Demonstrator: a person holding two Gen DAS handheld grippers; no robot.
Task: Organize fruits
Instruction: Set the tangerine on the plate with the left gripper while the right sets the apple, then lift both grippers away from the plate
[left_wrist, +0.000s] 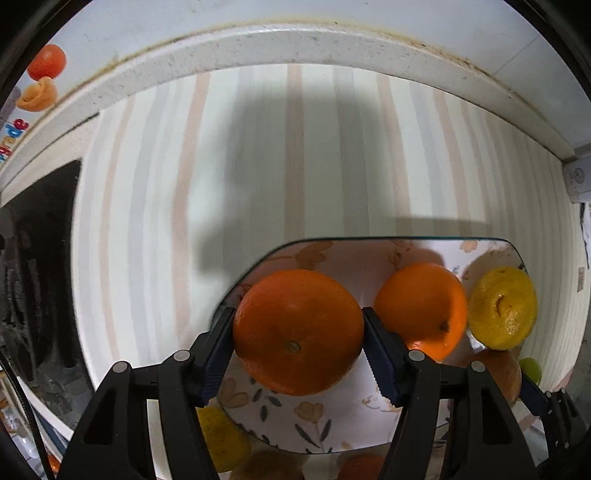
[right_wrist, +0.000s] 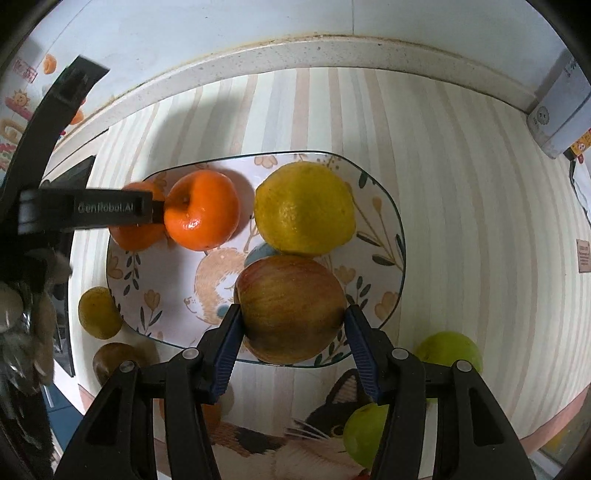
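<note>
My left gripper (left_wrist: 299, 332) is shut on a large orange (left_wrist: 298, 331) over the left end of the flowered plate (left_wrist: 332, 424). A second orange (left_wrist: 421, 308) and a yellow lemon (left_wrist: 502, 308) lie on the plate to its right. My right gripper (right_wrist: 291, 328) is shut on a reddish apple (right_wrist: 291, 308) at the plate's (right_wrist: 388, 236) near edge. In the right wrist view the lemon (right_wrist: 304, 208) and the second orange (right_wrist: 201, 210) sit behind the apple, and the left gripper's finger (right_wrist: 110, 210) covers part of the held orange (right_wrist: 136, 232).
Loose fruit lies on the striped mat (right_wrist: 461, 184): two green fruits (right_wrist: 448, 349) (right_wrist: 364, 432) at the near right, a yellow-green fruit (right_wrist: 98, 314) and a brown one (right_wrist: 112, 360) at the near left. A white box (right_wrist: 561, 114) stands at the back right. The wall ledge (left_wrist: 295, 40) runs behind.
</note>
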